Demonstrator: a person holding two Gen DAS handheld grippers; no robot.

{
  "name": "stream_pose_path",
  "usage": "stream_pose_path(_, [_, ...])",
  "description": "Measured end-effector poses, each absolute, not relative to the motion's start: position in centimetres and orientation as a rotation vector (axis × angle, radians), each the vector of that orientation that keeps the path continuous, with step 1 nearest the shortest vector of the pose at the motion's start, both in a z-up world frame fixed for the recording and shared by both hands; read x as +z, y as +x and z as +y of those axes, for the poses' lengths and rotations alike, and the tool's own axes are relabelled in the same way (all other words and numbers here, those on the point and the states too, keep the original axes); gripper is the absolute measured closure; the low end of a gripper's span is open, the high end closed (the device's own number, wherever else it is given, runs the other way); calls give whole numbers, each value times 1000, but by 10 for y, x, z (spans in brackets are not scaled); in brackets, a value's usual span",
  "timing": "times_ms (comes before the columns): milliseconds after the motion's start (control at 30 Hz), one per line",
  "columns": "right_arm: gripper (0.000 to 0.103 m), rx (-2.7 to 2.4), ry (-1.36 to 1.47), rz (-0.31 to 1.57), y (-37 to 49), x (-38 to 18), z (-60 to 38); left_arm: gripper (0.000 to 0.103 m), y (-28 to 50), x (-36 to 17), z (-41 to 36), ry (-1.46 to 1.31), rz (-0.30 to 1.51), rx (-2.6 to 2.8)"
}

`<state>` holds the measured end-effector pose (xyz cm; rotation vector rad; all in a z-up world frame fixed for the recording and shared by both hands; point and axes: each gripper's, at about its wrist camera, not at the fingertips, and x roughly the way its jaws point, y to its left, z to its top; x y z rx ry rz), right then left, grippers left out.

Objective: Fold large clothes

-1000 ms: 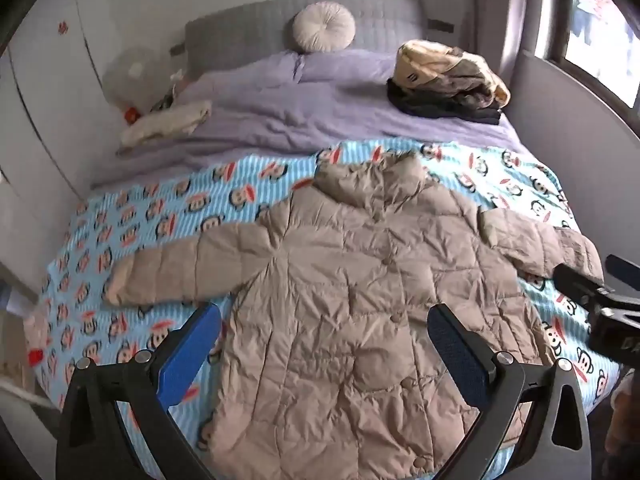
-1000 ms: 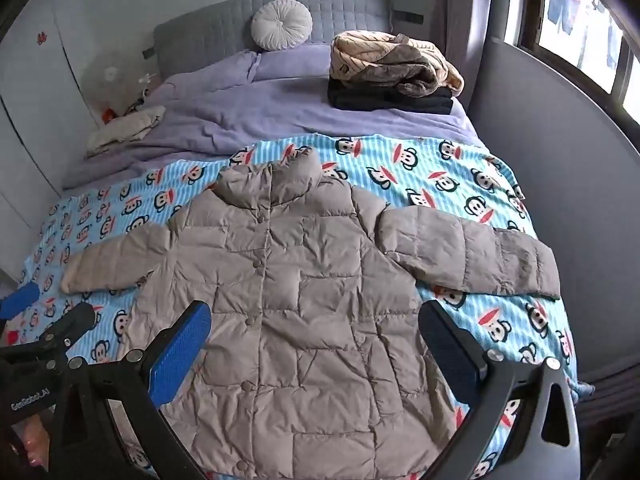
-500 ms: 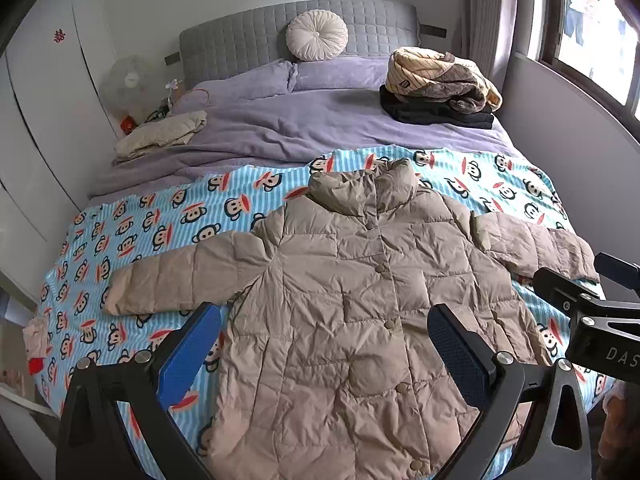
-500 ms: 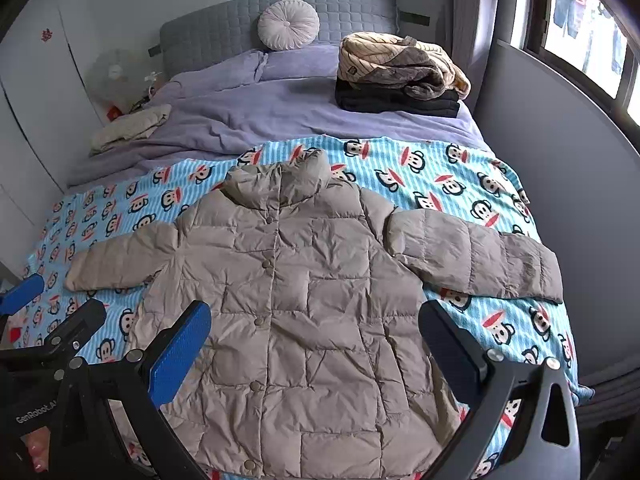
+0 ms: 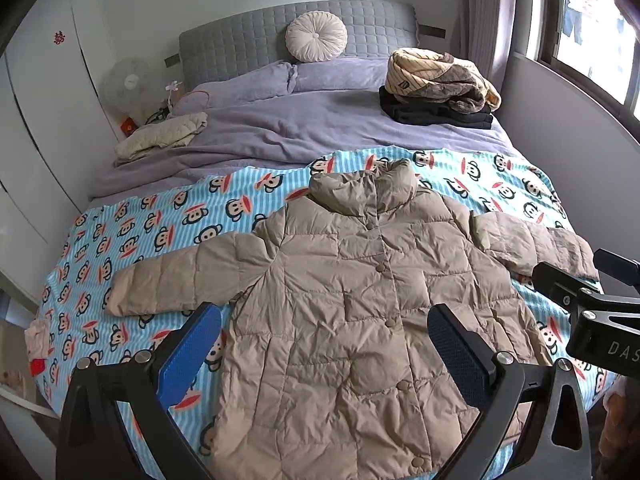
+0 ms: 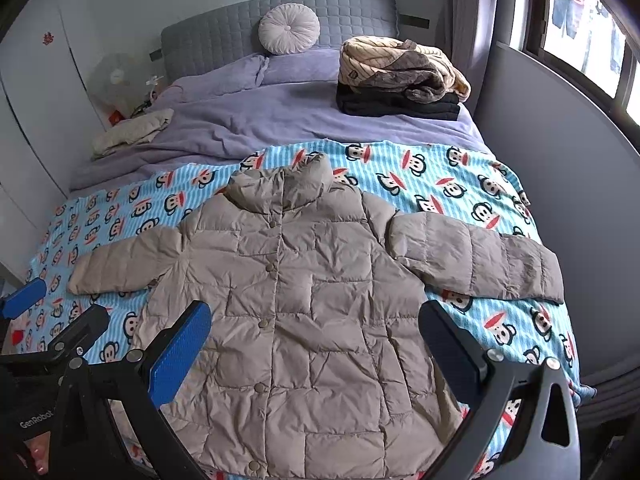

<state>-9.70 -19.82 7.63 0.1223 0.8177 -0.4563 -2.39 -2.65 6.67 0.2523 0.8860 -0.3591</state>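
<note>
A beige quilted puffer jacket (image 5: 352, 300) (image 6: 304, 304) lies flat and buttoned on a blue monkey-print blanket (image 5: 168, 224) (image 6: 472, 184), collar toward the headboard and both sleeves spread out sideways. My left gripper (image 5: 324, 348) hovers open above the jacket's lower half with nothing between its fingers. Held just as open and empty, my right gripper (image 6: 316, 344) hangs over the hem area. The right gripper's body (image 5: 592, 304) shows at the right edge of the left wrist view. At the left edge of the right wrist view I see the left gripper's body (image 6: 60, 332).
A stack of folded clothes (image 5: 436, 88) (image 6: 400, 80) sits at the bed's far right on a purple duvet (image 5: 300, 128). A cream garment (image 5: 160, 136) lies far left by a fan (image 5: 128, 84). A round cushion (image 5: 316, 38) leans on the grey headboard. A grey wall (image 6: 568, 184) borders the right side.
Both grippers have drawn back and risen slightly, so the jacket sits lower and smaller in view. The jacket has not moved and both grippers stayed open.
</note>
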Motion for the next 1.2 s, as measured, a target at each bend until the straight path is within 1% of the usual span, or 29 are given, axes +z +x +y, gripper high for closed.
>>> stream_pose_path(1200, [0, -446, 125, 815, -94, 74, -193, 0, -17, 65, -12, 237, 908, -337])
